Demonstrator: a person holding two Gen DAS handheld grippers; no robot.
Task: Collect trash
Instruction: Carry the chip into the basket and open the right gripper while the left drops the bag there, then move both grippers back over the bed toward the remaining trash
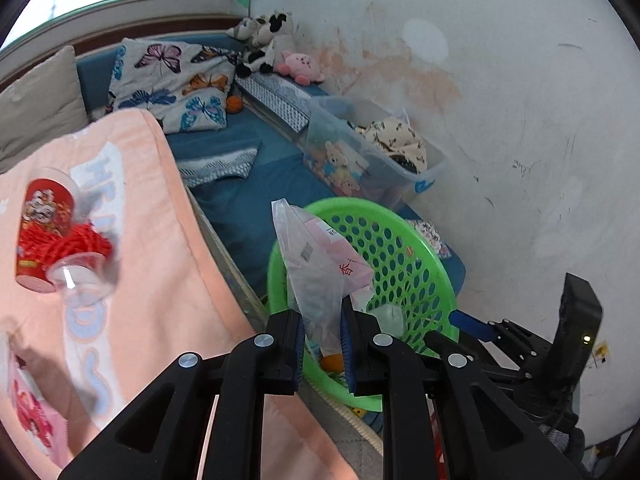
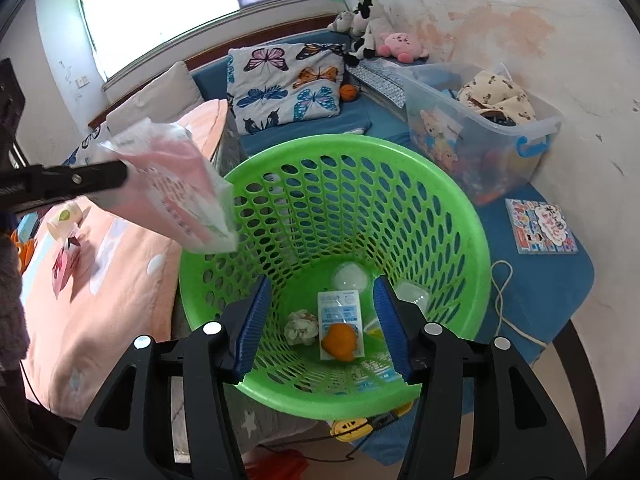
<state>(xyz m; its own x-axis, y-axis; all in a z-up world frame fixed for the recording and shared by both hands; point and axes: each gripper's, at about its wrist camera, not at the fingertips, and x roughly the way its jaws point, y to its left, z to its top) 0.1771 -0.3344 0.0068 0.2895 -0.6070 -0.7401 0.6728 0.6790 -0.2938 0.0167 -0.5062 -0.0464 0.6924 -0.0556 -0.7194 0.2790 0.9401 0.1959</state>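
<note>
My left gripper [image 1: 322, 320] is shut on a clear plastic bag [image 1: 316, 264] with a pink packet inside, held over the near rim of the green perforated basket [image 1: 404, 264]. In the right wrist view the same bag [image 2: 176, 192] hangs from the left gripper's black finger [image 2: 88, 178] above the basket's left rim [image 2: 200, 240]. My right gripper [image 2: 322, 284] stands open over the basket mouth with nothing between its blue pads. On the basket floor lie an orange peel [image 2: 340, 342], a blue-and-white packet [image 2: 340, 308], a crumpled tissue [image 2: 302, 326] and clear plastic lids [image 2: 350, 276].
A red printed cup [image 1: 44, 232] and a clear cup [image 1: 80, 280] with red shreds lie on the peach blanket [image 1: 160, 280]. A clear storage bin [image 2: 480, 140], a butterfly pillow [image 2: 284, 84], plush toys [image 2: 372, 36], a picture book [image 2: 540, 226] and a white cord [image 2: 504, 300] surround the basket.
</note>
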